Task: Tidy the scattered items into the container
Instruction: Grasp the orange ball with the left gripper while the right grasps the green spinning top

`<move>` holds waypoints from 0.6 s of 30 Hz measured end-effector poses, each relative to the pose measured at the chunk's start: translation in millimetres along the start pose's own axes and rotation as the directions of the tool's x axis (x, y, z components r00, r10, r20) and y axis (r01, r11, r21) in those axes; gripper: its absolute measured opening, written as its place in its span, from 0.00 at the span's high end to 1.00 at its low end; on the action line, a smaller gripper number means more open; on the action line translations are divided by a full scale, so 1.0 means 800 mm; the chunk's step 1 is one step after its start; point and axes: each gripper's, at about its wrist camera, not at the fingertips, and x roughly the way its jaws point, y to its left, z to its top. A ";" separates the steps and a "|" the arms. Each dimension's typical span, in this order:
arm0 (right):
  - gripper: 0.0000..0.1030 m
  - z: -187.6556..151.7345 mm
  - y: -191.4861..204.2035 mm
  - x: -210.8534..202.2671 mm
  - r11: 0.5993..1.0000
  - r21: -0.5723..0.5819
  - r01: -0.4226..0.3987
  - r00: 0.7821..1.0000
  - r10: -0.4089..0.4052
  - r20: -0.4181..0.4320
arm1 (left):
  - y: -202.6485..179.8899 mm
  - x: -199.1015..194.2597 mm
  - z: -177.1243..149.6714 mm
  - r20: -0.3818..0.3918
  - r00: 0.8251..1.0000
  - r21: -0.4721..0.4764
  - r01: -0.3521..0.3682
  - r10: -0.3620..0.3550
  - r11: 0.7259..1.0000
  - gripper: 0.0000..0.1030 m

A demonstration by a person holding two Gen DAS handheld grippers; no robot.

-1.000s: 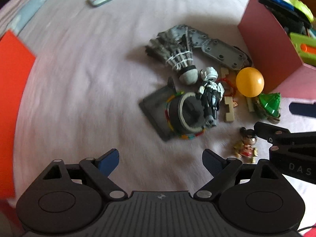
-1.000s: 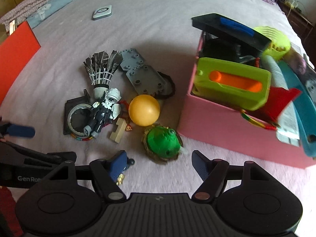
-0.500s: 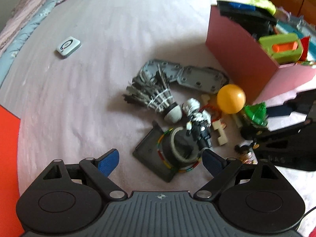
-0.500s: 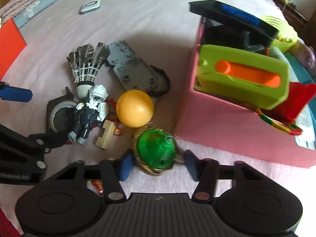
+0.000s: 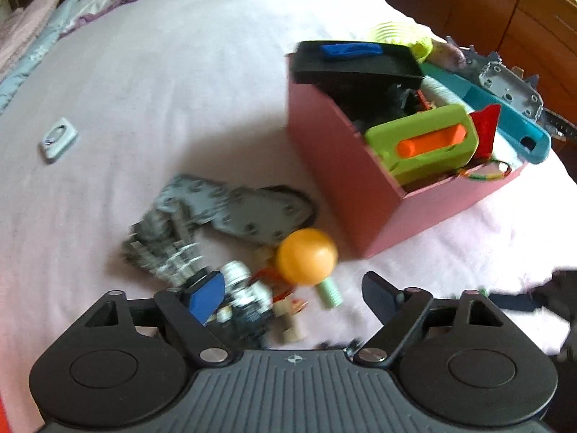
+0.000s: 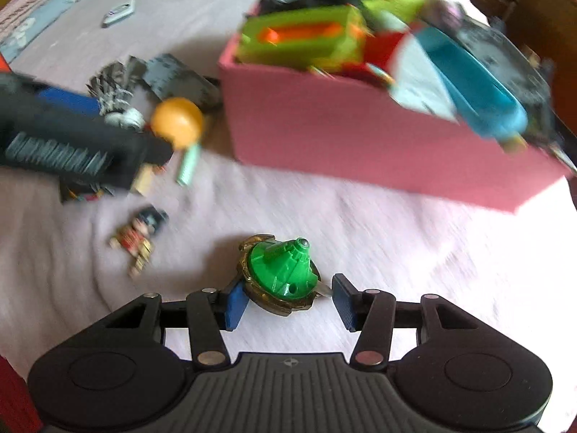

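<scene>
A pink box (image 5: 339, 166) (image 6: 360, 126) full of toys stands on a pale bedspread. My right gripper (image 6: 285, 299) is shut on a green spinning top (image 6: 281, 274) and holds it in front of the box. My left gripper (image 5: 292, 297) is open just above a pile: an orange ball (image 5: 306, 261) (image 6: 176, 122), a white and black figure (image 5: 245, 299), a grey shuttlecock (image 5: 162, 245), a grey plate (image 5: 245, 209), a pale green cylinder (image 5: 328, 294) and a beige block (image 5: 292, 324). A small red doll (image 6: 139, 238) lies left of the top.
A small white device (image 5: 57, 139) (image 6: 119, 12) lies far out on the bedspread. A teal case (image 5: 505, 115) and a grey metal piece (image 5: 508, 86) stick out of the box's far side. Wooden furniture (image 5: 505, 7) stands beyond the bed.
My right gripper has closed on the green top and carried it back away from the pile. My left gripper has moved forward low over the pile, toward the figure and ball.
</scene>
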 end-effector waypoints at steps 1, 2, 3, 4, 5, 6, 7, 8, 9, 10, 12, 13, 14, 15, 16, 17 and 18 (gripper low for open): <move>0.49 -0.005 -0.004 -0.001 1.000 0.003 0.005 1.000 -0.005 -0.003 | -0.004 0.003 0.002 0.002 1.000 -0.010 0.009 -0.009 1.000 0.20; 0.49 -0.010 -0.007 -0.001 1.000 0.003 0.010 1.000 -0.010 -0.005 | -0.007 0.007 0.005 0.002 1.000 -0.021 0.016 -0.016 1.000 0.20; 0.49 -0.013 -0.009 -0.001 1.000 0.003 0.015 1.000 -0.015 -0.006 | -0.009 0.011 0.007 0.001 1.000 -0.030 0.019 -0.019 0.999 0.22; 0.49 -0.016 -0.011 -0.001 1.000 0.003 0.018 1.000 -0.018 -0.006 | -0.011 0.016 0.010 -0.002 1.000 -0.039 0.021 -0.021 0.999 0.25; 0.49 -0.018 -0.013 0.000 1.000 0.004 0.019 1.000 -0.019 -0.005 | -0.012 0.020 0.011 -0.007 1.000 -0.047 0.021 -0.021 0.999 0.26; 0.49 -0.019 -0.015 0.000 1.000 0.008 0.018 1.000 -0.018 -0.004 | -0.012 0.025 0.013 -0.016 1.000 -0.053 0.021 -0.022 0.998 0.31; 0.48 -0.021 -0.017 0.001 1.000 0.014 0.016 1.000 -0.016 -0.002 | -0.012 0.030 0.014 -0.029 0.999 -0.053 0.025 -0.026 0.998 0.33; 0.48 -0.021 -0.019 0.001 1.000 0.022 0.013 1.000 -0.013 -0.001 | -0.013 0.032 0.013 -0.041 0.999 -0.051 0.031 -0.033 0.998 0.35; 0.48 -0.022 -0.020 0.002 0.999 0.030 0.011 1.000 -0.011 0.000 | -0.015 0.035 0.012 -0.047 0.998 -0.043 0.032 -0.034 0.999 0.42; 0.48 -0.022 -0.021 0.003 0.999 0.038 0.009 1.000 -0.009 0.002 | -0.018 0.037 0.010 -0.055 0.998 -0.030 0.027 -0.028 0.999 0.57; 0.48 -0.024 -0.023 0.005 0.999 0.051 0.005 1.000 -0.005 0.004 | -0.019 0.041 0.007 -0.070 0.997 -0.021 0.019 -0.020 1.000 0.62; 0.48 -0.025 -0.025 0.005 0.998 0.055 0.003 1.000 -0.003 0.005 | -0.018 0.041 0.006 -0.070 0.997 -0.032 0.020 -0.022 0.999 0.62; 0.48 -0.026 -0.026 0.005 0.998 0.058 0.000 1.000 0.000 0.006 | -0.016 0.039 0.005 -0.067 0.998 -0.044 0.018 -0.021 0.999 0.62; 0.48 -0.026 -0.027 0.005 0.998 0.059 -0.003 1.000 0.002 0.007 | -0.015 0.038 0.005 -0.065 0.998 -0.049 0.017 -0.020 0.999 0.62; 0.49 -0.027 -0.028 0.005 0.998 0.061 -0.005 1.000 0.005 0.007 | -0.014 0.035 0.004 -0.062 0.998 -0.051 0.016 -0.020 0.999 0.62; 0.49 -0.028 -0.030 0.005 0.998 0.062 -0.007 1.000 0.007 0.008 | -0.014 0.032 0.003 -0.058 0.998 -0.050 0.015 -0.017 0.999 0.62; 0.49 -0.027 -0.029 0.006 0.998 0.064 -0.006 1.000 0.006 0.008 | -0.014 0.029 0.002 -0.054 0.998 -0.049 0.012 -0.015 0.999 0.62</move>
